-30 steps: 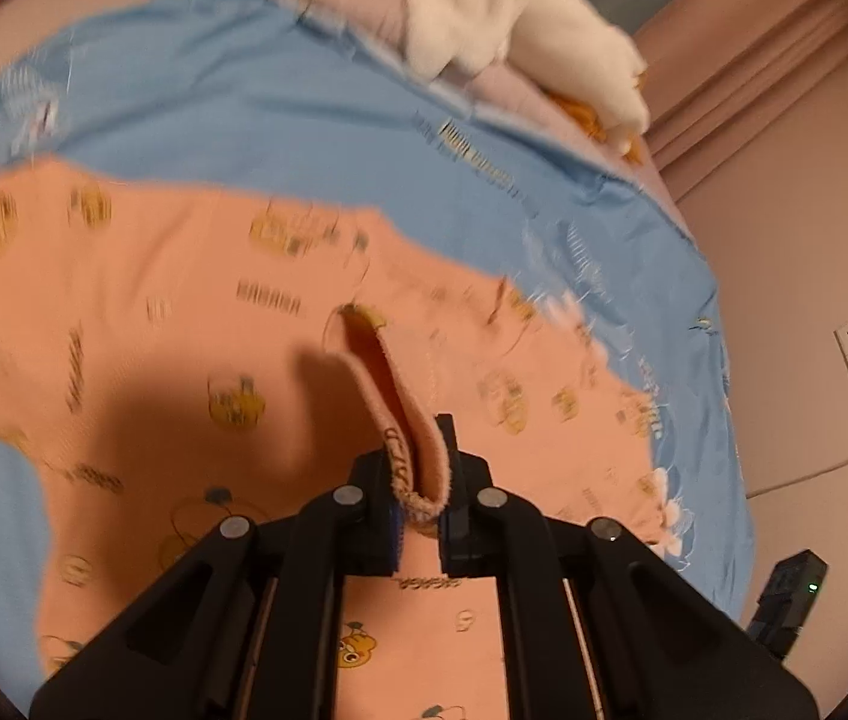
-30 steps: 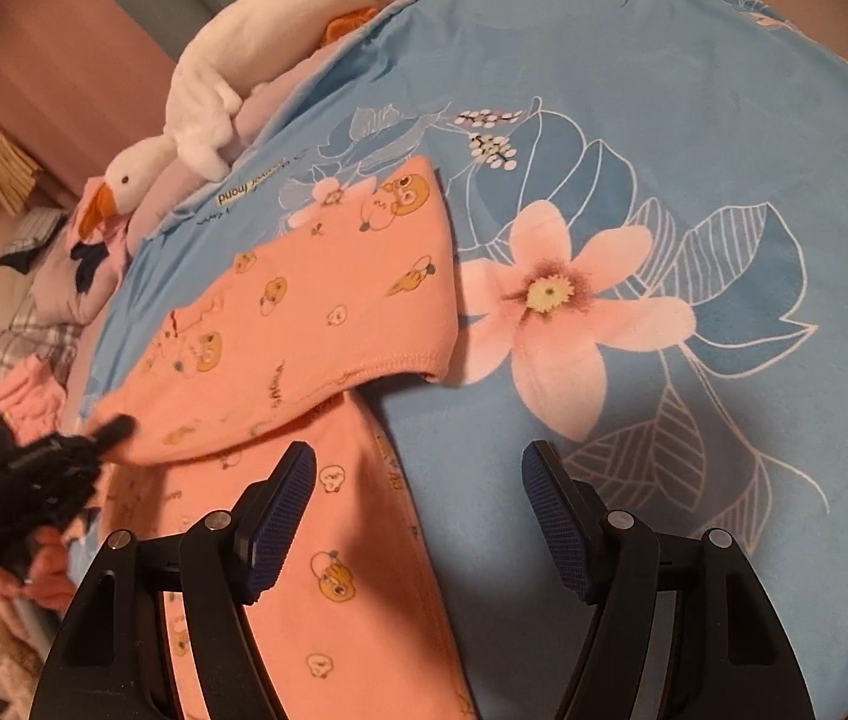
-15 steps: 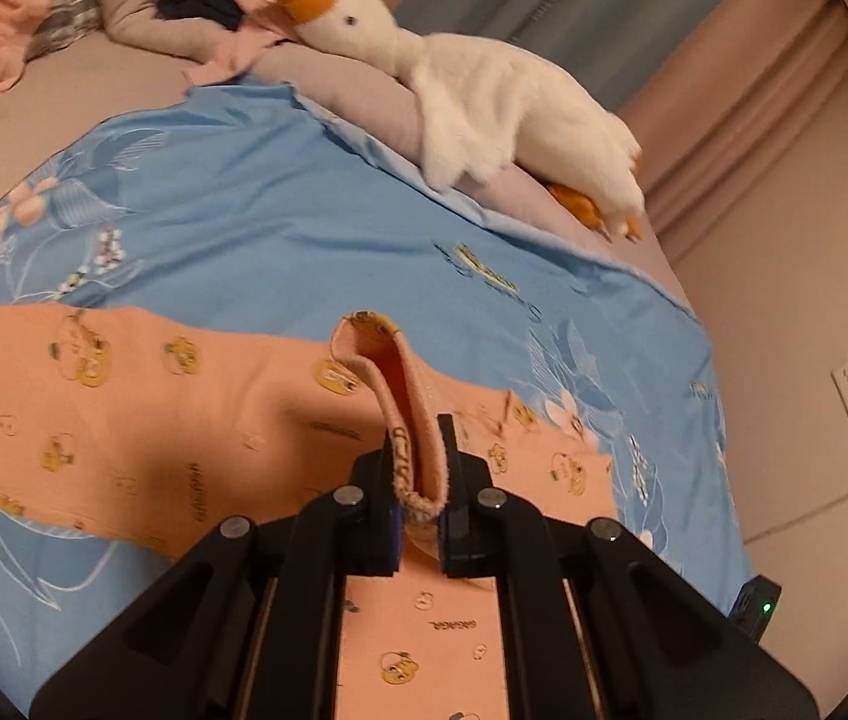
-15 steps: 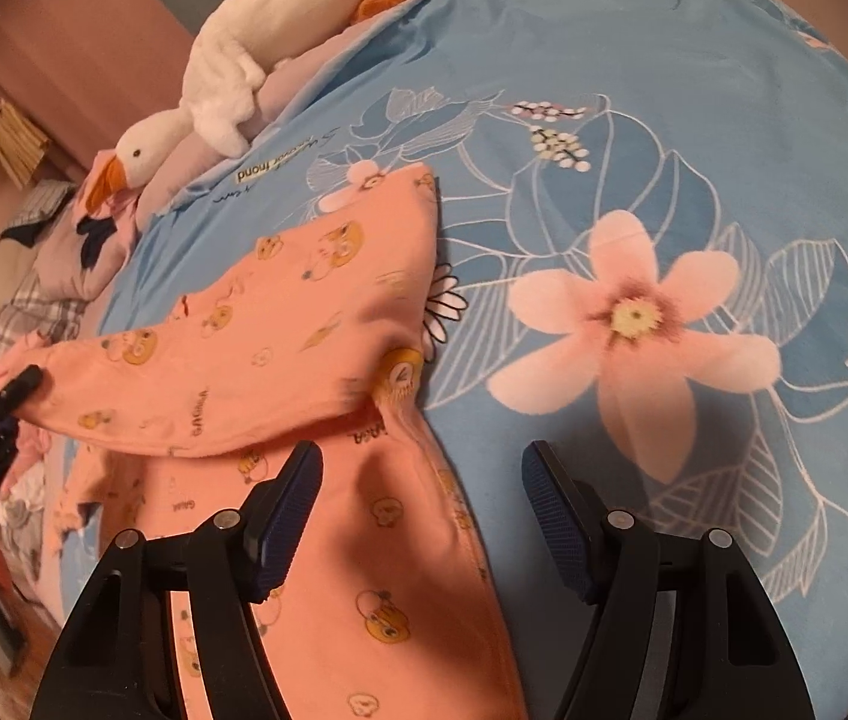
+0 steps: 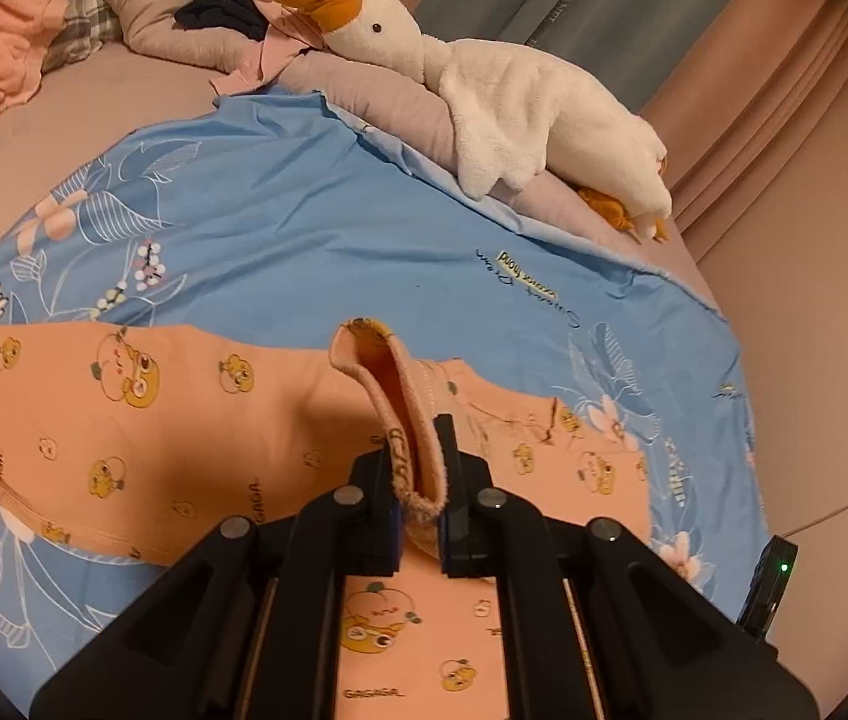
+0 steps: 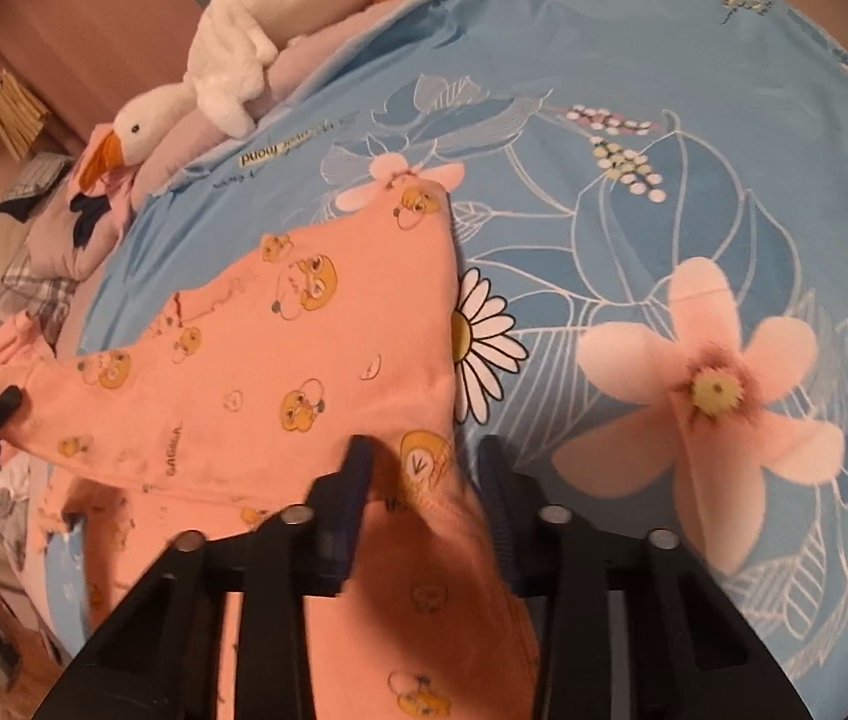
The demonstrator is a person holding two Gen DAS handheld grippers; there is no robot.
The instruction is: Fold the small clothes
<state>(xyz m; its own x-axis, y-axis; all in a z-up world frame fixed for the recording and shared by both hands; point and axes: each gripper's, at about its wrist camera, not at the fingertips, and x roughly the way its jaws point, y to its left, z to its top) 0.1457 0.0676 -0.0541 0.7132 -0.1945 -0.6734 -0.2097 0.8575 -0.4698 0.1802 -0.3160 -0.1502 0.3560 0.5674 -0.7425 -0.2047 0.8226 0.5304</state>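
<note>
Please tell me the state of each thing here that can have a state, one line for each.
Left tongs: shut on the orange garment's ribbed cuff.
Right tongs: open, fingers either side of the garment's edge.
Orange garment: partly folded on the blue sheet, cuff lifted.
Plush goose: lying on a pillow.

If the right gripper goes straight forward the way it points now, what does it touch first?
Most likely the orange baby garment: the open right gripper already straddles its fabric edge on the blue floral sheet. Depth is uncertain, so it may instead pass just over the cloth.
</note>
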